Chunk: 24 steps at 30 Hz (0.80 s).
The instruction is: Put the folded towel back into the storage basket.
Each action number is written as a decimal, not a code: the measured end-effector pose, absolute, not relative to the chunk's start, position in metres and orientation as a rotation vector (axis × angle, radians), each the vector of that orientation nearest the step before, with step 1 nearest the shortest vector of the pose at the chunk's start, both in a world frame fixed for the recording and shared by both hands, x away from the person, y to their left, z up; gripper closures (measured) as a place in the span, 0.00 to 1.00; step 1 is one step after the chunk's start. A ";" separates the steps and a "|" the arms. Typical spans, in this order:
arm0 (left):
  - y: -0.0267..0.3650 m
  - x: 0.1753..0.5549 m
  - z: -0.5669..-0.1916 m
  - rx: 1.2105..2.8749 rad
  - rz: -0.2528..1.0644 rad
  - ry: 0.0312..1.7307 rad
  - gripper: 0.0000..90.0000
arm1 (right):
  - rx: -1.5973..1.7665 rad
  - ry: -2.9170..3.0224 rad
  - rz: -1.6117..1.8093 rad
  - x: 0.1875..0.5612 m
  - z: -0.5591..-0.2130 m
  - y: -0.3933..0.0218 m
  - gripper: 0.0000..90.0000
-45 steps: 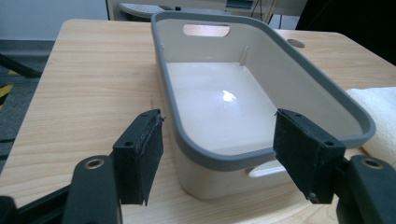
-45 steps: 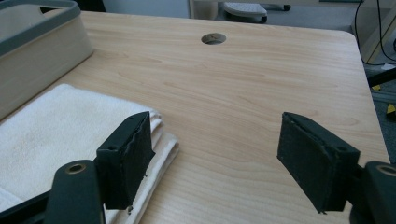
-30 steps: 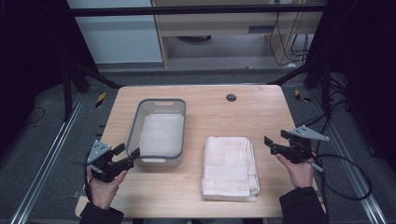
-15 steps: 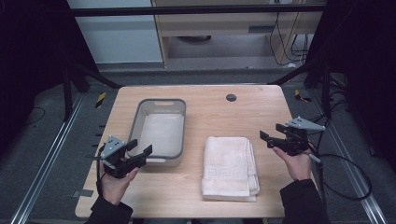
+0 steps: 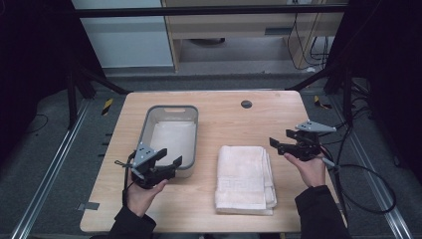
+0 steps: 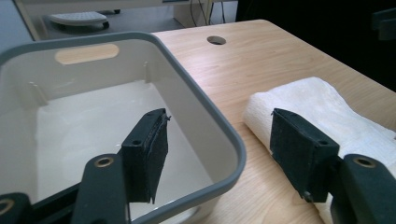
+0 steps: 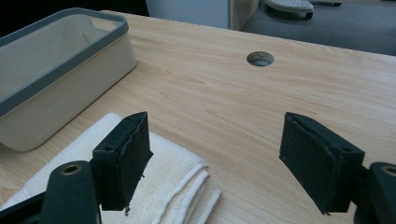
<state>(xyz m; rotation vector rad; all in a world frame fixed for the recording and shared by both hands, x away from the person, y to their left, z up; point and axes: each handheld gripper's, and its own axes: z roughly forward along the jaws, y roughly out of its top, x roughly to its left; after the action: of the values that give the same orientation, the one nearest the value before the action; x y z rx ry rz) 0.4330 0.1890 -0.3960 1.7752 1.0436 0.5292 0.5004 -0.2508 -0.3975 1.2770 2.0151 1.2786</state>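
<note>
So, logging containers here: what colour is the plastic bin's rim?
Grey, above cream-white walls on the rectangular plastic bin; clearest in the left gripper view.

No readable text, label, brand, number or sign appears anywhere on the table [image 5: 219,119], the bin [image 5: 149,119] or the folded towel [image 5: 244,174].

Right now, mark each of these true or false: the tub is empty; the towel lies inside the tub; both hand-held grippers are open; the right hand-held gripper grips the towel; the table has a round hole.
1. The tub is empty. True.
2. The towel lies inside the tub. False: it lies folded on the table, beside the tub.
3. The left hand-held gripper and the right hand-held gripper are open. True.
4. The right hand-held gripper grips the towel. False: its jaws are apart, holding nothing.
5. The table has a round hole. True.
</note>
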 end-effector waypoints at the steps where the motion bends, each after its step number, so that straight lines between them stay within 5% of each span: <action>1: 0.187 0.433 -0.397 1.779 0.525 1.039 0.40 | 1.278 2.017 1.281 0.502 -0.398 -0.250 0.27; 24: 0.122 0.429 -0.424 1.934 0.411 0.941 0.42 | 1.265 2.153 1.234 0.515 -0.430 -0.227 0.26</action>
<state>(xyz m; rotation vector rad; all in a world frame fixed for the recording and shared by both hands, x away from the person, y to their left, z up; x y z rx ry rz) 0.4290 0.1217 -0.4235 1.9338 0.9414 0.4107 0.5146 -0.2274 -0.4297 1.2652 2.1527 1.2341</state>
